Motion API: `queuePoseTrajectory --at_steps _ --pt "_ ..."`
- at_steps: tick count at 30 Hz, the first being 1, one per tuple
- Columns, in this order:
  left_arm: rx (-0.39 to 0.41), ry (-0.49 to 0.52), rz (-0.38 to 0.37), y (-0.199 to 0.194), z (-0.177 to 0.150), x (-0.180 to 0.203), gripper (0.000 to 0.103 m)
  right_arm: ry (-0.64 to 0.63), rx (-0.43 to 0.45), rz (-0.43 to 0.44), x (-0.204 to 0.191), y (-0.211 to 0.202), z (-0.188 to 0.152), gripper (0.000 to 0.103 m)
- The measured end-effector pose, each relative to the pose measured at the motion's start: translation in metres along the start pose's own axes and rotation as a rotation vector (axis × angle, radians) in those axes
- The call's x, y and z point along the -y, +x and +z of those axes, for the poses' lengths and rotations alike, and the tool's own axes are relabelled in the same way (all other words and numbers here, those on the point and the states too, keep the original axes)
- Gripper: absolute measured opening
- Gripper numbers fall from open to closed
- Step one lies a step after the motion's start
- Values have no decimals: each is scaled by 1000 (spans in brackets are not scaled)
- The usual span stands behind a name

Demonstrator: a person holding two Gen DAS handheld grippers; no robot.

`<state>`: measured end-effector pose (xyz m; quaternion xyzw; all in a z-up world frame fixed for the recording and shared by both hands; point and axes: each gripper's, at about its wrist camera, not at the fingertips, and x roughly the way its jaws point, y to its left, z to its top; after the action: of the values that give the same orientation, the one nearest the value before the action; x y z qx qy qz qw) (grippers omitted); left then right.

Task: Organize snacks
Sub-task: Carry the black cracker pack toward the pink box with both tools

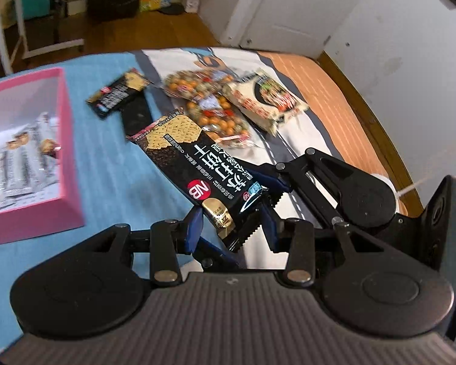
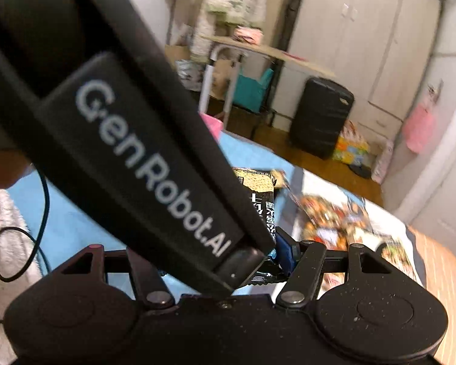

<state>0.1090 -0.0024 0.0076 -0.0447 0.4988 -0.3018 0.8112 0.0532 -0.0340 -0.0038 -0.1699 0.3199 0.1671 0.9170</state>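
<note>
My left gripper (image 1: 232,226) is shut on the near end of a black cracker pack (image 1: 185,155) and holds it above the bed. My right gripper (image 1: 269,188) comes in from the right and is shut on the same end of the pack. In the right wrist view the left gripper's black body (image 2: 155,164) blocks most of the frame; the cracker pack (image 2: 260,194) shows behind it, with a blue finger (image 2: 285,254) against it. A pink box (image 1: 67,140) with several white snack bars stands at the left.
A smaller black cracker pack (image 1: 118,92), a clear bag of mixed nuts (image 1: 206,106) and a white snack bag (image 1: 266,102) lie on the bed ahead. The bed's wooden edge (image 1: 377,127) runs along the right. A black suitcase (image 2: 320,115) stands on the floor beyond.
</note>
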Motion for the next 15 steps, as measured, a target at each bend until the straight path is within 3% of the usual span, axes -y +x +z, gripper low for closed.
queuePoseTrajectory --at_steps 4,9,15 --pt "48 -77 0 -26 3 -29 40 -63 46 18 -17 6 23 69" --pt "112 -109 122 -58 8 -64 40 -126 138 78 -39 28 50 69" --pt "131 -180 245 -85 7 -120 40 -118 210 222 -66 66 72 69"
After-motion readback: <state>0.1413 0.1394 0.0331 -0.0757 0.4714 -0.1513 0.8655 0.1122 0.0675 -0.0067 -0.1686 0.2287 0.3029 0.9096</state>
